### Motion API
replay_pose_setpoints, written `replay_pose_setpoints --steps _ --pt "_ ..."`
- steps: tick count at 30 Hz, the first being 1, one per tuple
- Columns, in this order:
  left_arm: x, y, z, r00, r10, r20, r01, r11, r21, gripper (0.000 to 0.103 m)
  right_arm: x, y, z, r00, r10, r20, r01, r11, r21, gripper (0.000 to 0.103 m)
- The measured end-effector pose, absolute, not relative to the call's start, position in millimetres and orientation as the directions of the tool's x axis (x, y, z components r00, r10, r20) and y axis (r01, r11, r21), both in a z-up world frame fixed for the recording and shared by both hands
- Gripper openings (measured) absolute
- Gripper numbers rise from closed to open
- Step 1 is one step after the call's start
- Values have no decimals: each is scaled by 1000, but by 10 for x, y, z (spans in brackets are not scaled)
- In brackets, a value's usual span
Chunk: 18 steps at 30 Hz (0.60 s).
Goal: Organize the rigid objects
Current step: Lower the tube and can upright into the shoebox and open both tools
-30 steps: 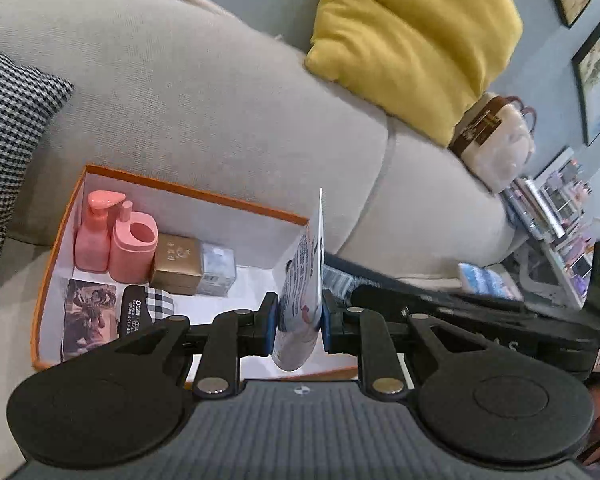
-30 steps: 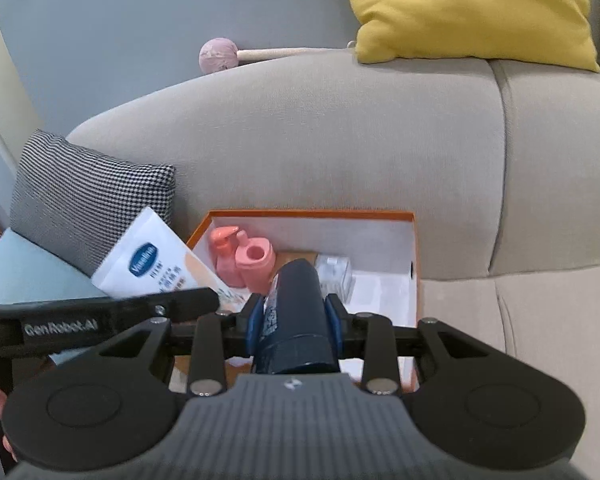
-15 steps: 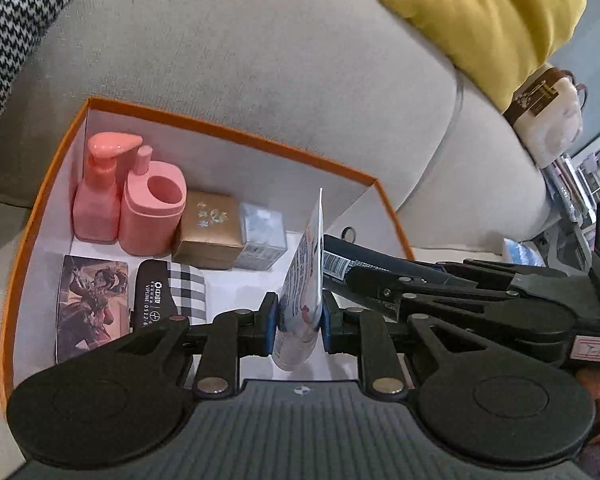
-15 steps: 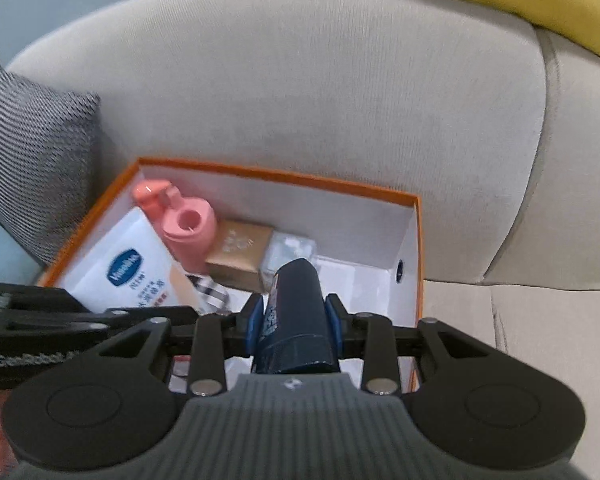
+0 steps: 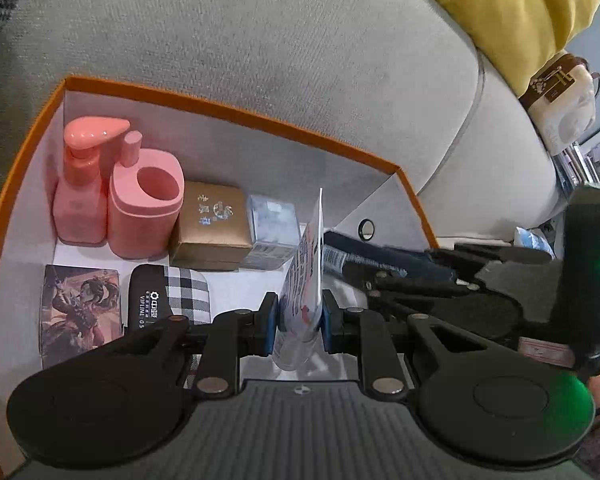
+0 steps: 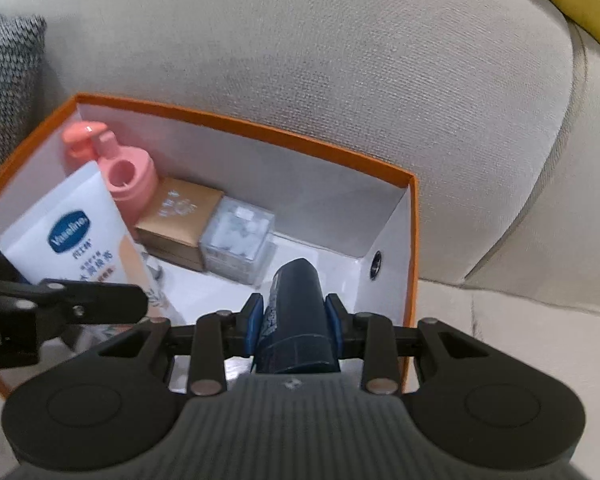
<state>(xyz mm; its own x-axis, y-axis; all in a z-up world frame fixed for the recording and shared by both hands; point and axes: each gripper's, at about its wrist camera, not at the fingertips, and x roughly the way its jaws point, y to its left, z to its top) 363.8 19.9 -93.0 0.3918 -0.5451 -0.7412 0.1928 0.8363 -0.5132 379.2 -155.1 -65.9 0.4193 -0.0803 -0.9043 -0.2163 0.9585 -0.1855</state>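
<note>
An orange-rimmed white box [image 5: 228, 110] [image 6: 260, 128] sits on a grey sofa. My left gripper [image 5: 299, 322] is shut on a white Vaseline tube [image 5: 305, 280], held edge-on over the box's front middle; the tube also shows in the right wrist view [image 6: 76, 240]. My right gripper [image 6: 294, 330] is shut on a dark blue bottle [image 6: 296, 312], held over the box's right part; it also shows in the left wrist view [image 5: 380, 258], just right of the tube.
Inside the box along the back stand a pink pump bottle [image 5: 82, 188], a pink holder [image 5: 144, 204], a gold box [image 5: 212, 226] and a clear box [image 5: 272, 228]. A picture card [image 5: 80, 312] and a checked case [image 5: 168, 296] lie in front. A yellow cushion [image 5: 512, 8] rests on the sofa back.
Both grippers have moved forward and down over the box with their objects still held. The box fills more of both views.
</note>
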Motion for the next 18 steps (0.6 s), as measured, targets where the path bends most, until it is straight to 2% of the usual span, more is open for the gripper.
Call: replay_pose_setpoints --steps 8,18 --pt "3747 171 -1004 370 -532 -762 190 846 -498 24 3893 -1393 -914 441 -212 -872 -313 875 -371 35" --pt "3817 97 -1061 345 -528 -776 193 849 -491 24 4133 -1317 -961 260 -241 -935 -459 821 -339 35"
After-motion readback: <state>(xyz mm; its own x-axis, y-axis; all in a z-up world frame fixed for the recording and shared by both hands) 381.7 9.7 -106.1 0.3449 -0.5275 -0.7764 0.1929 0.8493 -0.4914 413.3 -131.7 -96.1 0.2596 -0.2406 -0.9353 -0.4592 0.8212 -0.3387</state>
